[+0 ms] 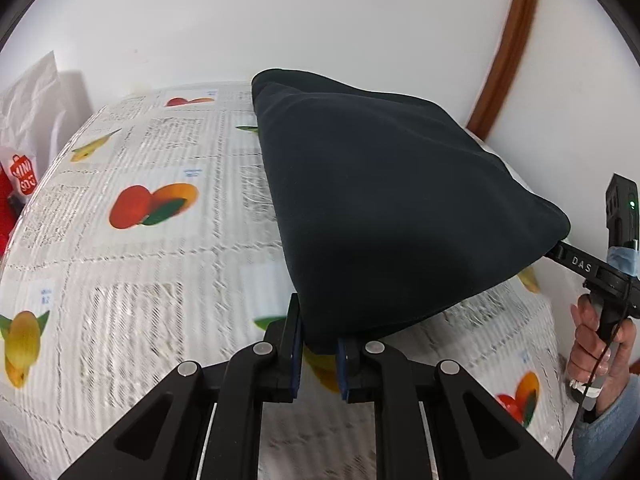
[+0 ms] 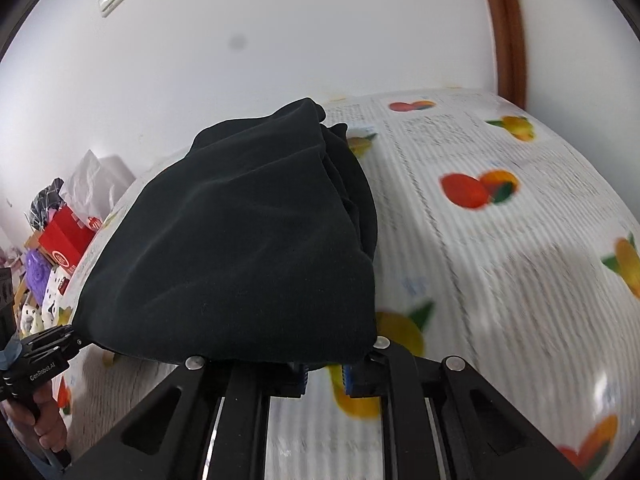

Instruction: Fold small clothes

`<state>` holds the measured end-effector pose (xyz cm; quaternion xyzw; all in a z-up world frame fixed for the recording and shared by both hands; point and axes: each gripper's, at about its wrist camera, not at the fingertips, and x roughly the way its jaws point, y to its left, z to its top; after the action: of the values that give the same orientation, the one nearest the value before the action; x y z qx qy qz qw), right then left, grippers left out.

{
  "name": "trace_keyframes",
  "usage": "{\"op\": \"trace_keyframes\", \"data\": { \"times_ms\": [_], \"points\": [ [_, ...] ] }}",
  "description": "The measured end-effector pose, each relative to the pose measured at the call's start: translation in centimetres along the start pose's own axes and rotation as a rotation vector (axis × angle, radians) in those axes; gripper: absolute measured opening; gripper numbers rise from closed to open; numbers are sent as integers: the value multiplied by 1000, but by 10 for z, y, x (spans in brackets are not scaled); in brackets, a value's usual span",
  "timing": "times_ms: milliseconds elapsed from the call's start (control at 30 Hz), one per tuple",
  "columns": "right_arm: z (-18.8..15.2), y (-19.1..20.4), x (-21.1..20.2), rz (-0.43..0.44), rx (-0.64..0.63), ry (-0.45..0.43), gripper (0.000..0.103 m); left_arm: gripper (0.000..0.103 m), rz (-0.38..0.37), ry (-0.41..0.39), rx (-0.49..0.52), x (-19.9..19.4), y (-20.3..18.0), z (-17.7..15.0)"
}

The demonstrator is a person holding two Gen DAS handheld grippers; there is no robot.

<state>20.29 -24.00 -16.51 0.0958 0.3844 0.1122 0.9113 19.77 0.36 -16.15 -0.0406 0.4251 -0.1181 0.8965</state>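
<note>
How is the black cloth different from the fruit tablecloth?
The black cloth is plain and dark; the tablecloth is white with printed fruit and text. The black cloth is lifted by two corners, one in the left gripper, one in the right gripper; the tablecloth lies flat.

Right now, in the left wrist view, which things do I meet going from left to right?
Red bag → fruit-print tablecloth → dark garment → right gripper → hand holding it.

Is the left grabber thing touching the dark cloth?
Touching. In the left wrist view, the left gripper has its jaws closed on the near corner of the dark navy soft cloth, which lifts off the fruit-print tablecloth.
</note>
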Motion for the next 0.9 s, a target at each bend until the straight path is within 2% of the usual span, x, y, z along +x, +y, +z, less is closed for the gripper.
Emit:
{"op": "trace_keyframes", "data": {
  "times_ms": [100,200,300,367,433,500,633,733,900],
  "points": [
    [1,-2,0,3,-15,14,17,13,0,12,11,-1,1,2],
    [-4,-15,-18,-2,-15,26,23,13,18,18,53,-12,-2,-2],
    [-6,-26,-48,-14,-54,4,29,14,-47,1,28,-32,3,-7],
    [0,-27,-64,-17,-73,-30,41,22,-69,-13,5,-40,10,-4],
    [10,-25,-70,3,-72,-53,42,29,-56,-35,1,-42,11,4],
    [23,-19,-67,41,-64,-75,43,32,-47,-50,-6,-40,10,14],
    [49,-7,-49,63,-40,-96,43,32,-77,-16,-5,-28,6,29],
    [64,-4,-52,123,-19,-123,43,33,-69,-8,11,-18,6,35],
    [88,10,-29,81,-67,-85,43,42,-65,-19,10,-9,10,44]
  ]
}}
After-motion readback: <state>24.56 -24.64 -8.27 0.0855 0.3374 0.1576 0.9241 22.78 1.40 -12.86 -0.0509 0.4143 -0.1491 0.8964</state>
